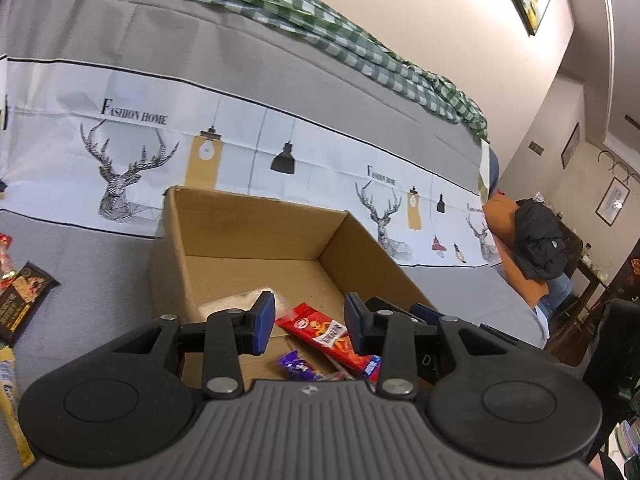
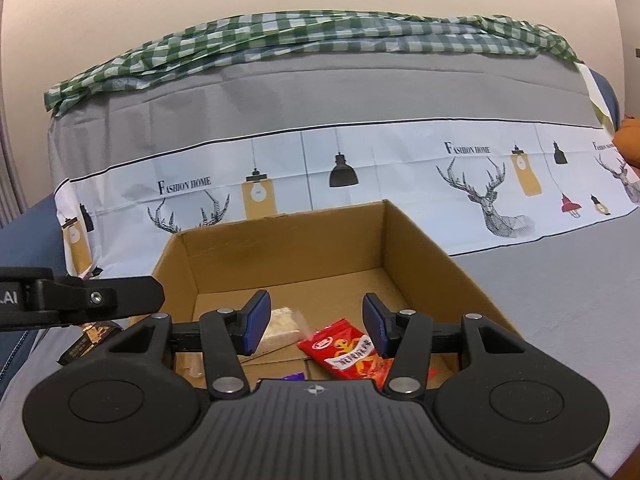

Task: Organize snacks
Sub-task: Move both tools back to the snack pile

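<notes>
1. The cardboard box [image 2: 420, 248] sits open on the grey cover [image 2: 560, 280]; inside lie a red snack packet [image 2: 344, 350] with a cartoon figure and white label, a pale clear-wrapped block [image 2: 284, 326] and a purple wrapper [image 1: 298, 366]
2. The left gripper [image 1: 310, 328] hovers over the box's near edge, jaws spread apart with nothing between them
3. The right gripper [image 2: 316, 322] also hangs above the box, jaws released and empty, the red packet lying below its right finger
4. The purple wrapper is mostly hidden behind the gripper bodies, and its print is too blurred to read; the box's near wall is covered in both views
5. Outside the box to the left, a dark brown packet [image 1: 22, 300] lies on the cover, with a yellow packet [image 1: 10, 392] and a red-and-white one [image 1: 5, 256] cut off at the frame edge
6. Behind the box rises a printed band [image 2: 360, 168] with deer heads, lamps and "Fashion Home", topped by a green checked cloth [image 2: 320, 36]
7. At far right, a black garment [image 1: 538, 240] rests on an orange seat [image 1: 508, 248]
</notes>
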A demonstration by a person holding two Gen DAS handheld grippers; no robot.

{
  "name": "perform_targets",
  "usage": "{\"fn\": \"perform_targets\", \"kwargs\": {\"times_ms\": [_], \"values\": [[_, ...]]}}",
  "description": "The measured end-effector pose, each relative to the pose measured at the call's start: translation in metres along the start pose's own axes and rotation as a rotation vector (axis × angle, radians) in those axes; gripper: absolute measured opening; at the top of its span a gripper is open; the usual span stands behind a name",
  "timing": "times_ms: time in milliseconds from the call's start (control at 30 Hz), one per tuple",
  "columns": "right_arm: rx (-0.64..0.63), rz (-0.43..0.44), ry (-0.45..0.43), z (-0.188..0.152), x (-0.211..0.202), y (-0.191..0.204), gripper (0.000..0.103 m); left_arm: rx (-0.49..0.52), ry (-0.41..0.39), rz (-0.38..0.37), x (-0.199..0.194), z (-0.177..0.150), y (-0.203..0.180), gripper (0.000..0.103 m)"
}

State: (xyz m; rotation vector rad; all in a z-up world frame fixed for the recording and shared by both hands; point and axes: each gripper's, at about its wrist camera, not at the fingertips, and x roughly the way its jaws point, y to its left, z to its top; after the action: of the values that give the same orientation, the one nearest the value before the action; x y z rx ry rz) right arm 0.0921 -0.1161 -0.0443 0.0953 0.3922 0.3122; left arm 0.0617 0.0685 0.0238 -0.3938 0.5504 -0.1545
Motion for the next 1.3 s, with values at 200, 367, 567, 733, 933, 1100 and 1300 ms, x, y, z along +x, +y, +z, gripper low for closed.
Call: {"fn": "perform_targets", "kwargs": {"times_ms": [200,367,567,733,933,1100,1300], "values": [[-0.023,0.011,-0.004,-0.003,0.000,0.020,0.053,0.016,-0.015,0.040,-0.016,-0.003,0.013,0.038],[-0.032,0.028,-0.005,-0.007,-0.001,0.039,0.053,0.050,-0.028,0.083,-0.037,-0.007,0.023,0.028],[-0.015,0.051,-0.021,-0.010,-0.007,0.063,0.050,0.158,0.016,0.159,-0.055,-0.001,0.035,0.020],[0.006,0.111,-0.044,-0.009,-0.014,0.084,0.044,0.184,-0.037,0.209,-0.076,0.014,0.063,0.020],[-0.054,0.209,-0.055,-0.017,-0.019,0.120,0.043,0.146,-0.037,0.308,-0.080,-0.006,0.110,0.020],[-0.101,0.300,-0.049,-0.025,-0.020,0.150,0.043,0.069,-0.016,0.326,-0.080,0.002,0.133,0.020],[-0.171,0.408,-0.030,-0.041,-0.015,0.186,0.043,-0.044,-0.028,0.415,-0.084,0.014,0.161,0.010]]}}
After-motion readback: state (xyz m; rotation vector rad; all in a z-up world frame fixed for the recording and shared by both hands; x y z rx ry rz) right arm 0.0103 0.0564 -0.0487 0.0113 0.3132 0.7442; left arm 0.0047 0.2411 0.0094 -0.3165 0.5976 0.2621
